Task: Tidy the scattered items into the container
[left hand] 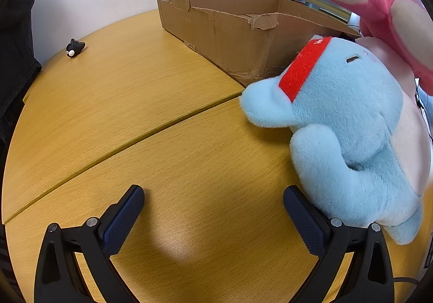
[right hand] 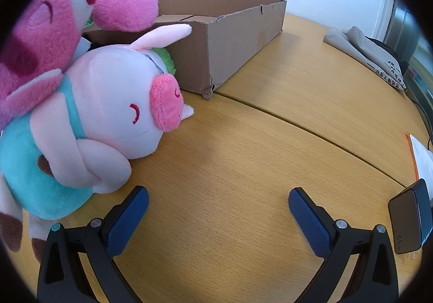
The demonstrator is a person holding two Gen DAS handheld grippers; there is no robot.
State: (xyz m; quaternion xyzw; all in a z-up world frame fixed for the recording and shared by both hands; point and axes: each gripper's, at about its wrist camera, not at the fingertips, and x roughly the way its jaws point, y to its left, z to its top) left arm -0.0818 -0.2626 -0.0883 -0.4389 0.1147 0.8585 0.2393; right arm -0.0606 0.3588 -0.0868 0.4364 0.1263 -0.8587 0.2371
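Left hand-held gripper [left hand: 213, 217] spread apart, empty, right finger touching the blue plush [left hand: 349, 124]. Right hand-held gripper [right hand: 218, 219] also apart, empty, pig plush [right hand: 108, 102] just left of it. Both plushes on the surface [left hand: 135, 113] beside the box [left hand: 230, 38] (pink plush [left hand: 379, 10] leaning on top).

The right hand-held gripper [right hand: 217, 211] is held low over the wooden table [right hand: 270, 140] with its blue-padded jaws spread wide and nothing between them. A pink pig plush [right hand: 113, 113] in a teal outfit is seen lying just left of the left finger. A darker pink plush [right hand: 54, 21] is piled on it, against the cardboard box [right hand: 230, 40]. A black charger [right hand: 410, 219] is seen at the right edge.
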